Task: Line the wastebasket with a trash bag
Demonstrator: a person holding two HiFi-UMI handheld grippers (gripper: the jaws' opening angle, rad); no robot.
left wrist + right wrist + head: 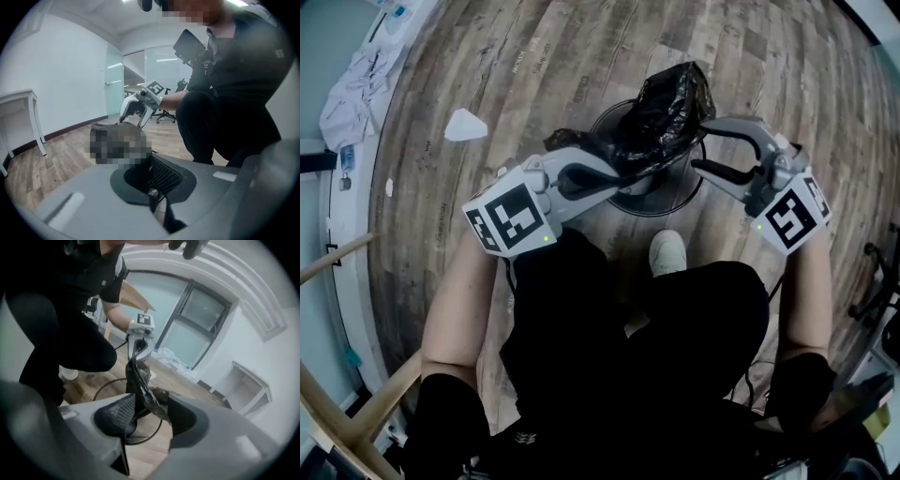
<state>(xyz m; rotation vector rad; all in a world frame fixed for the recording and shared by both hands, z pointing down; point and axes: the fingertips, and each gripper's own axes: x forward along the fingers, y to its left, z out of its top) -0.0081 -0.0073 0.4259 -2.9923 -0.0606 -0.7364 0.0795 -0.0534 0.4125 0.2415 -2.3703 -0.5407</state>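
Observation:
A black trash bag (670,108) sits bunched on top of the round dark wastebasket (680,199), which stands on the wood floor in front of the crouching person. My left gripper (614,173) reaches in from the left and is shut on a strip of the bag's film (152,191). In the right gripper view the left gripper (136,355) holds that strip up, and the bag (145,397) hangs down from it. My right gripper (701,147) is at the bag's right side, open. The film hangs between its spread jaws (152,416), and the pads do not press on it.
A white crumpled scrap (466,125) lies on the floor to the far left, with a heap of pale cloth (356,84) beyond it. The person's white shoe (667,251) is right next to the basket. Wooden legs (356,412) stand at lower left, and a white table (18,101) by the wall.

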